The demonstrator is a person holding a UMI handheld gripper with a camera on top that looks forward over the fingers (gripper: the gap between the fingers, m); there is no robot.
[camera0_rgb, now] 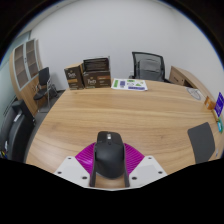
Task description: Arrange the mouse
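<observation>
A black computer mouse (pixel 109 153) sits between my two fingers, lengthwise, with its scroll wheel pointing away from me. My gripper (pixel 110 152) is shut on it: the magenta pads (pixel 88 157) press on its left and right sides. The wooden table (pixel 120 112) shows under and beyond the mouse. I cannot tell whether the mouse rests on the table or is lifted off it. A dark grey mouse mat (pixel 201 141) lies on the table to the right of my fingers.
Brown boxes (pixel 90 73) stand at the table's far edge, with papers (pixel 130 85) to their right. A black chair (pixel 148 65) stands behind the table and another (pixel 15 125) at its left. A blue-lit screen (pixel 220 101) is at the far right.
</observation>
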